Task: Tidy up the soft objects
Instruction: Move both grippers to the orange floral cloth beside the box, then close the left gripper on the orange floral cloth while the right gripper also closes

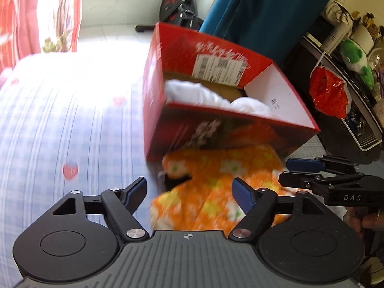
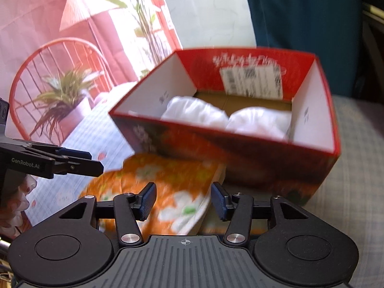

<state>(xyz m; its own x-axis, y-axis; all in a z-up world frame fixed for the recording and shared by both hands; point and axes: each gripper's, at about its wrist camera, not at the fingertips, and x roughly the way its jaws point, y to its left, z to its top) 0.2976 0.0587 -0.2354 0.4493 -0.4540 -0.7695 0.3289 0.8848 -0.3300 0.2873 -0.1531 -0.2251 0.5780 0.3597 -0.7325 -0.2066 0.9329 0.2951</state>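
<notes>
left tool (image 1: 189, 189) spread wide, right tool (image 2: 183, 200) half spread; nothing pinched. orange floral cloth (image 1: 216, 187) seen on bed, against red box (image 1: 240, 129) holding white bundles (image 2: 196, 112). exercise bike (image 1: 177, 4) caught only in left view.

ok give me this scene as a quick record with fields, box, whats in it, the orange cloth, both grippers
surface: checked bedsheet with red hearts
box: red cardboard box, open top, standing on the sheet
box contents: two white soft bundles, side by side
cloth: orange floral cloth, folded, lying in front of the box, outside it
left gripper: open, above the cloth, pads not pressing it
right gripper: open, cloth seen between the fingers, not gripped
image quality: motion blur
</notes>
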